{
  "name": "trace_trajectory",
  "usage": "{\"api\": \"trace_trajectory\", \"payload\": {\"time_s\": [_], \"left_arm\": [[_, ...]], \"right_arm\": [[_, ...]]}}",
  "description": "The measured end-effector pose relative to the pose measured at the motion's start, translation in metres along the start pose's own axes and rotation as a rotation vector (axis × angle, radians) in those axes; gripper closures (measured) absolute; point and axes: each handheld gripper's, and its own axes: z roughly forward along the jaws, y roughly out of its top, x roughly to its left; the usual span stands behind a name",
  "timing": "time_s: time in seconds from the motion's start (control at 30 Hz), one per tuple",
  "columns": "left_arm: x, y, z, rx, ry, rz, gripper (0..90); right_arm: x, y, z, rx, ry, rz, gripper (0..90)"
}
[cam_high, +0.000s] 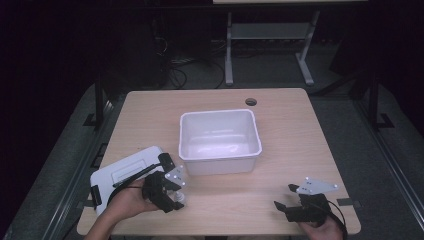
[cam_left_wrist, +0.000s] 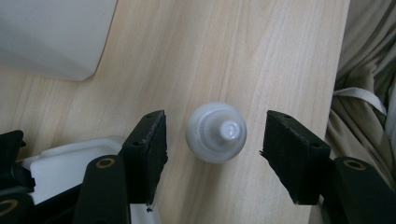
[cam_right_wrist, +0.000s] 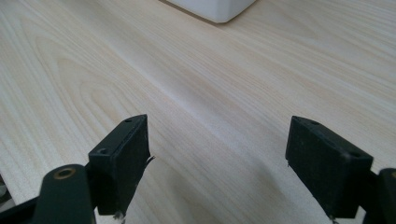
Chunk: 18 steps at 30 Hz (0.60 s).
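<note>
A white rectangular plastic tub sits near the middle of the light wood-grain table, open side up, and nothing lies inside it. A flat white plastic lid with moulded ridges lies at the table's near left corner, partly under the person's left hand. No readable writing or label shows on tub, lid or bottle.

The small translucent white plastic bottle stands upright on the table just in front of the tub's near left corner, beside the lid. Its long axis is vertical, the capped nozzle pointing straight up at the left gripper's camera (so it reads as concentric rings).

The left gripper hangs over the bottle with its jaws spread wide, one on either side of it and neither touching. The right gripper rests low near the table's near right edge, held in the right hand, jaws likewise wide apart over bare wood.
</note>
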Motion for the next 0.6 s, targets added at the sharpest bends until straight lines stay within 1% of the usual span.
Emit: {"api": "trace_trajectory", "payload": {"time_s": [0.1, 0.17, 0.2, 0.3, 0.4, 0.53, 0.6], "left_arm": [[0.0, 0.001, 0.002, 0.012, 0.003, 0.002, 40.8], [0.0, 0.002, 0.002, 0.014, 0.005, 0.004, 43.4], [0.001, 0.003, 0.003, 0.021, 0.0, 0.004, 43.9], [0.001, 0.003, 0.004, 0.019, -0.001, 0.001, 46.7], [0.002, 0.004, 0.007, 0.027, -0.011, 0.005, 48.8], [0.002, 0.004, 0.009, 0.036, -0.014, 0.01, 51.9], [0.002, 0.004, 0.012, 0.048, -0.017, 0.017, 55.7]], "right_arm": [[0.0, 0.0, 0.0, 0.001, 0.0, 0.0, 21.1], [0.0, 0.0, 0.0, 0.001, 0.0, 0.001, 21.1], [0.0, 0.0, 0.0, 0.001, 0.0, 0.0, 21.1], [0.0, 0.0, 0.0, 0.002, 0.0, -0.001, 21.1], [0.0, 0.0, -0.001, 0.001, 0.0, -0.001, 21.1], [0.0, 0.0, -0.001, 0.0, 0.0, -0.002, 21.1], [0.0, 0.0, -0.001, 0.0, 0.0, 0.0, 21.1]]}}
